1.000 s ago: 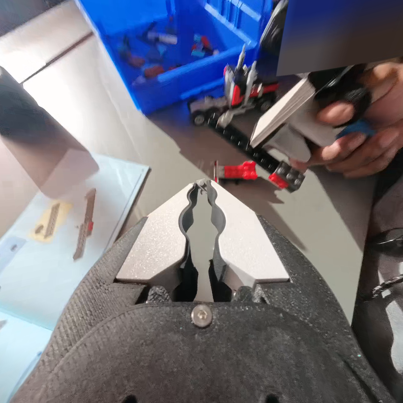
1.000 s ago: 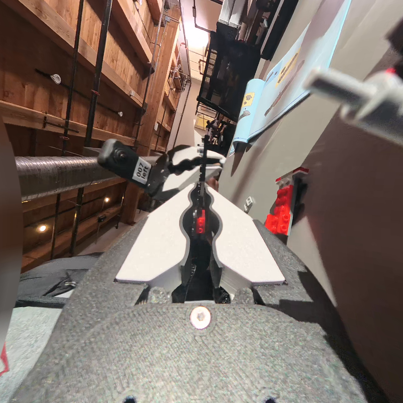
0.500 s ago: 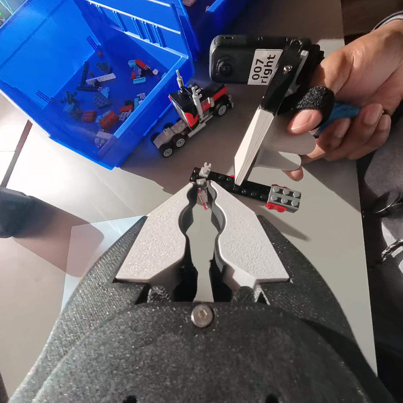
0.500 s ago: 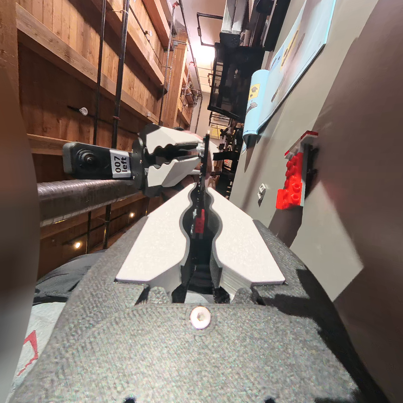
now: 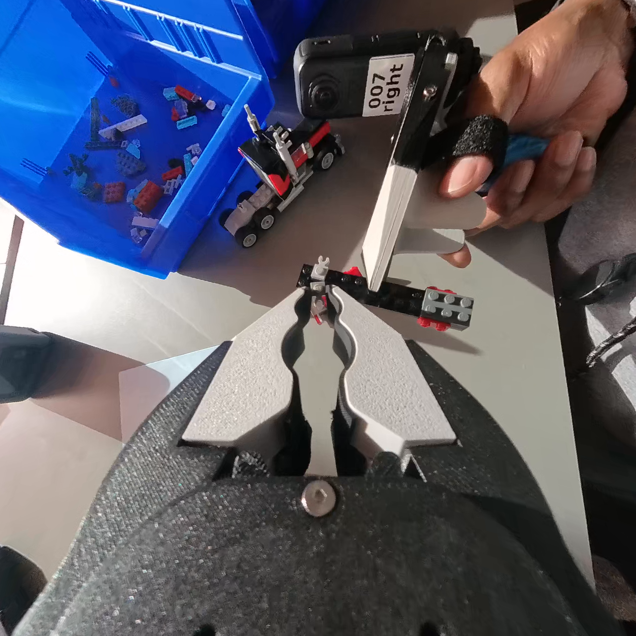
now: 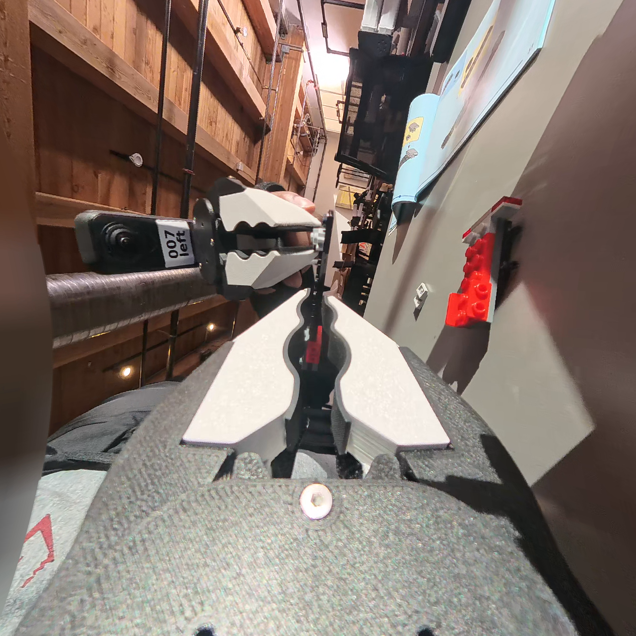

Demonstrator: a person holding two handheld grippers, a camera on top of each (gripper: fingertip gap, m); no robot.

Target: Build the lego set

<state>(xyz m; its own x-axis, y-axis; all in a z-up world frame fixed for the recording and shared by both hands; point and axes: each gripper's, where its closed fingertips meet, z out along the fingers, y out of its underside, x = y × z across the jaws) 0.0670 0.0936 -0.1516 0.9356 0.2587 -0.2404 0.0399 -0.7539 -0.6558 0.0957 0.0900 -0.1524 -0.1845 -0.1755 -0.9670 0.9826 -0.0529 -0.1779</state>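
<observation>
While the truck (image 5: 282, 179) stands built beside the bin (image 5: 103, 120), right gripper (image 5: 373, 287) jaws clamp the black strip (image 5: 347, 280) mid-air, left gripper (image 5: 318, 297) jaws pinch a small grey piece (image 5: 317, 286) against its end; loose bricks remain.

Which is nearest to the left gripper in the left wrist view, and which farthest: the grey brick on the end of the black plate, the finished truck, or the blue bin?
From the left gripper:
1. Grey brick, just right of the tips, on the black plate.
2. Finished truck, farther ahead, slightly left.
3. Blue bin, far left; its near wall comes about as close as the truck.
</observation>
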